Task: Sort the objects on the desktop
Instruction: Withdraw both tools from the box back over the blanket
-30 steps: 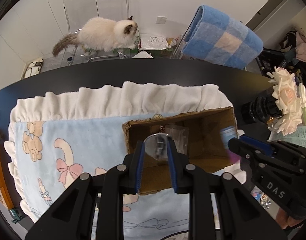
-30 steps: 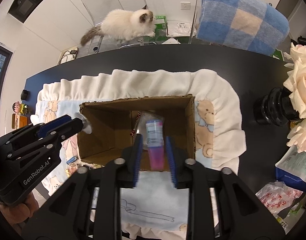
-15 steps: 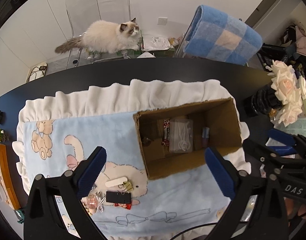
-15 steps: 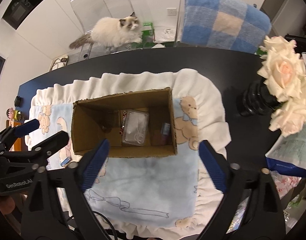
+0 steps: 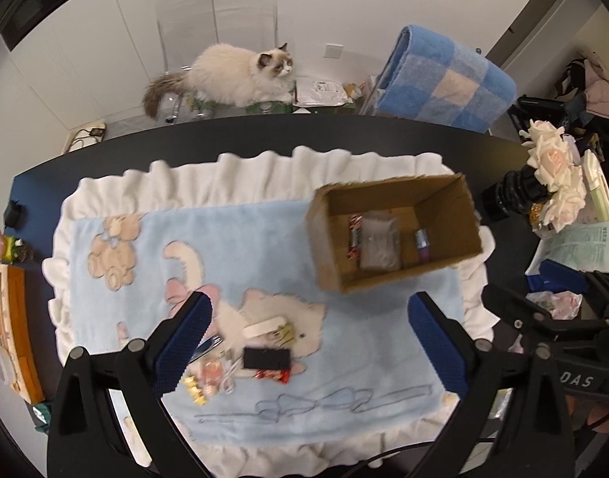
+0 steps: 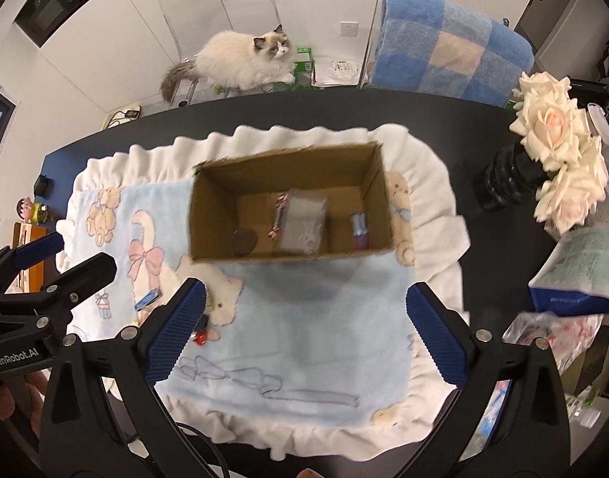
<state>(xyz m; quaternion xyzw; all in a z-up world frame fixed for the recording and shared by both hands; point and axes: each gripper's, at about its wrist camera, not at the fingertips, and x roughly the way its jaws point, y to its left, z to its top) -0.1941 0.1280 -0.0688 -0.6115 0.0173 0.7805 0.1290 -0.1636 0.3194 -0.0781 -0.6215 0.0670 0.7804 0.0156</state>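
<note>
Both your left gripper (image 5: 308,334) and right gripper (image 6: 304,326), pinching items a second ago, now hover with jaws spread wide and empty above the cardboard box (image 6: 212,219) near the table's (image 6: 479,239) far right edge.

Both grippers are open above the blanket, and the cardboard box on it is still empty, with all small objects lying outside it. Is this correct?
Not quite: the cardboard box is not empty. The right wrist view shows a clear packet, a candy and a small purple tube inside. Other small objects do lie outside on the blanket. The left gripper and right gripper are open.
</note>
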